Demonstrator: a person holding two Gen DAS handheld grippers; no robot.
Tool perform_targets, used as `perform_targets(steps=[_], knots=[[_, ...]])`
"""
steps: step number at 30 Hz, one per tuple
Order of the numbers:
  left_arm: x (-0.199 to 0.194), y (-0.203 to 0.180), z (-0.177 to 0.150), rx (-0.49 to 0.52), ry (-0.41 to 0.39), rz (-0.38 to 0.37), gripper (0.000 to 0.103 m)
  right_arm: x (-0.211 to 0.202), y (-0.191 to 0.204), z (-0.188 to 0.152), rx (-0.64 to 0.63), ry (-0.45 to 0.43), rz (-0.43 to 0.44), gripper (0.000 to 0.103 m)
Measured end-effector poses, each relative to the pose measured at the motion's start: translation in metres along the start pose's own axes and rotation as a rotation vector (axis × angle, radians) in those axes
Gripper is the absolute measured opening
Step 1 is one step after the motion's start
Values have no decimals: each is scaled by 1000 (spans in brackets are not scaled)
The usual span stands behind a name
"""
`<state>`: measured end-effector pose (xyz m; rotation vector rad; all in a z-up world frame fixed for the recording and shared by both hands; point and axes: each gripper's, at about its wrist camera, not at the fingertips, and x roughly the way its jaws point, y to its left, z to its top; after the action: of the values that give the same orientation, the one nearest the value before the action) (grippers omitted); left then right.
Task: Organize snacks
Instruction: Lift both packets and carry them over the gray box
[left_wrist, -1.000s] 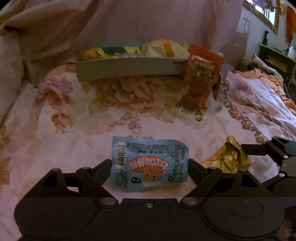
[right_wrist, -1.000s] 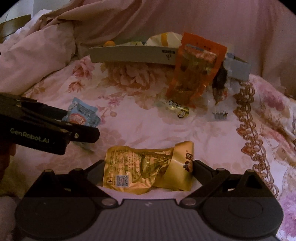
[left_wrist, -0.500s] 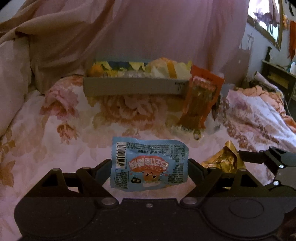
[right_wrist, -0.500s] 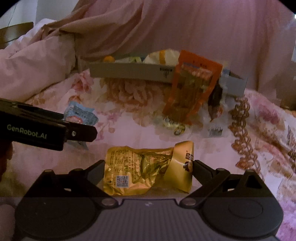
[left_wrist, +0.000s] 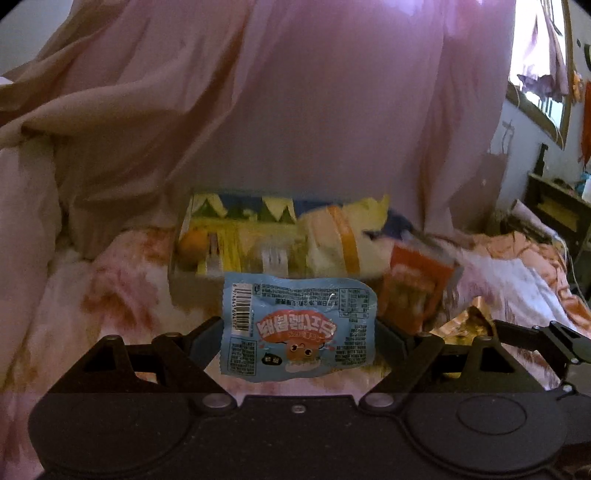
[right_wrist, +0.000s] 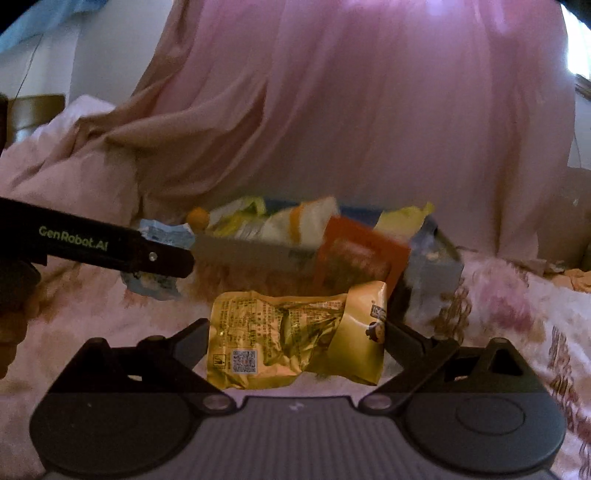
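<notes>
A pink curtain (left_wrist: 295, 103) fills the upper half of both views, draped down to a floral bedspread (left_wrist: 92, 295) that covers the lower left and right of each frame. At the far right of the left wrist view a window (left_wrist: 543, 85) shows light, with dark furniture (left_wrist: 554, 210) under it.

In the middle of both frames, at the foot of the curtain, sits a grey cardboard box (right_wrist: 251, 254) filled with snacks: yellow and white bags and an orange round thing (left_wrist: 194, 240) at its left end. An orange-red packet (right_wrist: 358, 258) leans upright against the box's front wall, right of centre, blurred in both views.

In the lower centre of the left wrist view, the left gripper (left_wrist: 299, 332) clamps a light blue snack packet (left_wrist: 299, 328) by its two short edges, jaws spread wide, the packet flat and facing the camera with its print upside down. It covers the middle of the box's front wall. In the right wrist view this gripper enters from the left edge as a dark bar.

In the lower centre of the right wrist view, the right gripper (right_wrist: 295, 339) pinches a crumpled gold foil packet (right_wrist: 295, 336) by its ends. Its right end is folded over. The packet hides the bedspread in front of the box and the foot of the orange-red packet.
</notes>
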<state>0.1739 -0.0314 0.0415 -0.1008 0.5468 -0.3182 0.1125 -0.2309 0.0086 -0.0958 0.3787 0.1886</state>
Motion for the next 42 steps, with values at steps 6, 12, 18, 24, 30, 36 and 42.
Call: perform_targets(steps=[6, 12, 18, 24, 30, 36, 42], knots=[[21, 8, 42, -21, -29, 10, 87, 25, -34, 48, 27, -33, -19, 100], [54, 19, 70, -25, -15, 30, 87, 62, -56, 81, 55, -21, -52, 100], [91, 36, 82, -67, 23, 25, 87, 105, -74, 87, 103, 26, -84, 100], [119, 34, 83, -56, 35, 22, 87, 132, -86, 84, 187, 61, -91, 100], [138, 27, 81, -20, 56, 41, 87, 145, -84, 78, 164, 93, -82, 100], [144, 28, 79, -32, 64, 50, 88, 149, -80, 75, 161, 103, -65, 101], [145, 29, 78, -49, 72, 57, 92, 148, -76, 74, 152, 104, -65, 102]])
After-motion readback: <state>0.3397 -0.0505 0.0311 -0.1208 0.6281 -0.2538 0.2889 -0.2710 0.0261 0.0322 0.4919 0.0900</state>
